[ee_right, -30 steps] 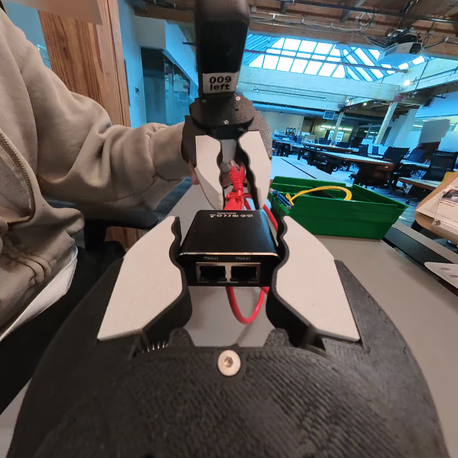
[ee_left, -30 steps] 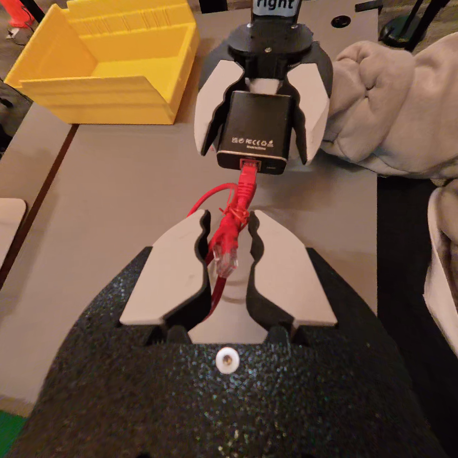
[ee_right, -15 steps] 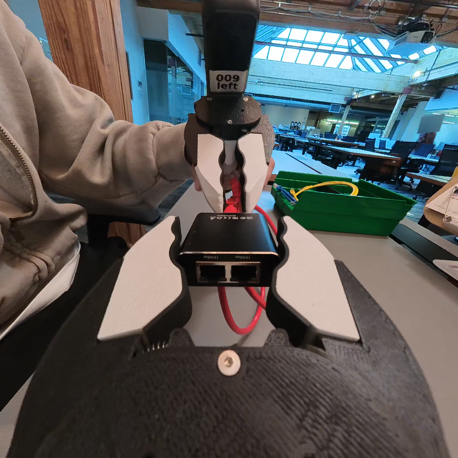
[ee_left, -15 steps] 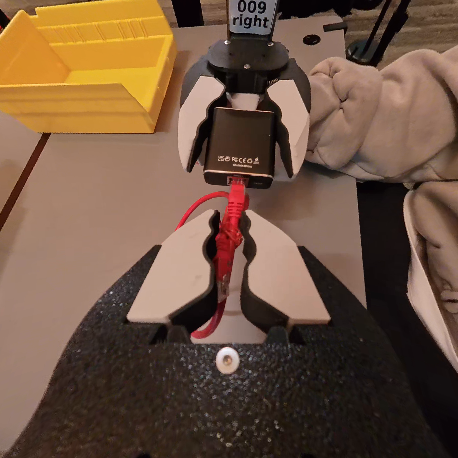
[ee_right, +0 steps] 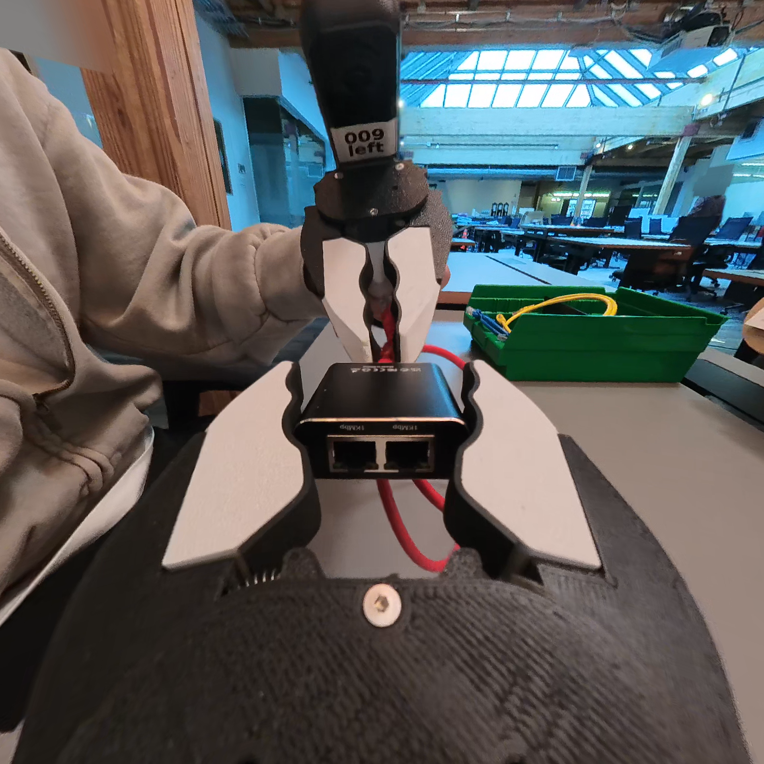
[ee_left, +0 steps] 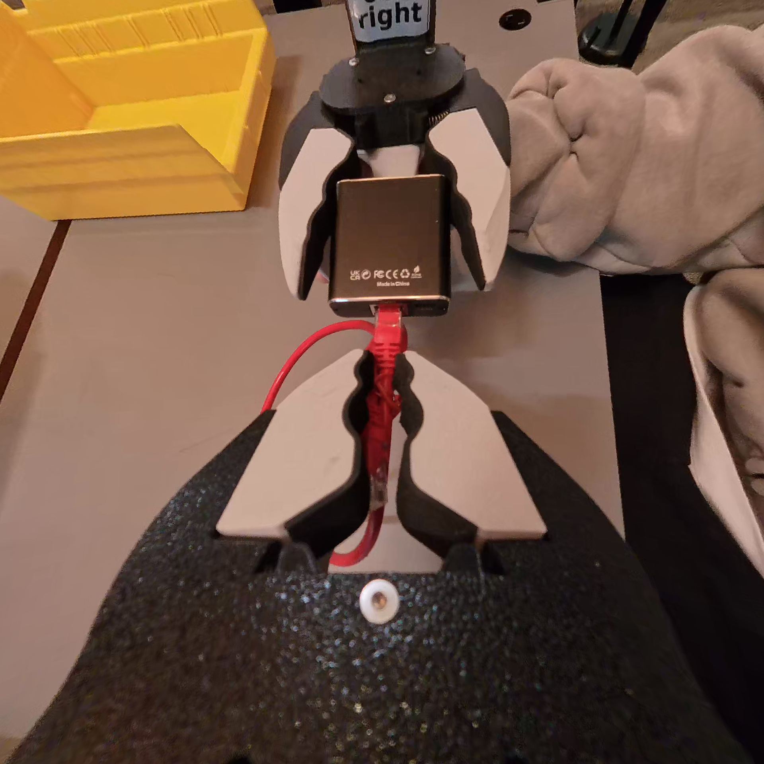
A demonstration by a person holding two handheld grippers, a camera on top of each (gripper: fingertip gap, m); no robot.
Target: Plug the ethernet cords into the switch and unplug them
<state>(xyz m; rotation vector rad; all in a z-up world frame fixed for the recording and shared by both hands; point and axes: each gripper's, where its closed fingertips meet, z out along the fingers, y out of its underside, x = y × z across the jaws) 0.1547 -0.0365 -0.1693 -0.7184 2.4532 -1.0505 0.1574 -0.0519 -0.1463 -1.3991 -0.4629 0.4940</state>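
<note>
The right gripper (ee_right: 382,417) has its fingers clamped on the two long sides of the small black metal ethernet switch (ee_right: 382,407), holding it clear of the grey counter (ee_left: 157,330). This side grip leaves both port faces open: the pair of vacant ports faces the right wrist camera, and the single port on the opposite end faces the left gripper (ee_left: 382,364).

The left gripper's fingers are closed on the red ethernet cord (ee_left: 382,417) just behind its moulded boot, so that the plug stands out ahead of the fingertips and push or pull runs straight along the port axis. The plug (ee_left: 388,320) sits in the switch's single port; full latching cannot be confirmed from these views. The cord's second plug (ee_left: 378,490) lies back between the left fingers, and the slack loops beneath the switch.

A yellow plastic bin (ee_left: 124,124) and a green plastic bin (ee_right: 587,330) containing a yellow cable (ee_right: 562,304) rest on the counter, apart from the work.
</note>
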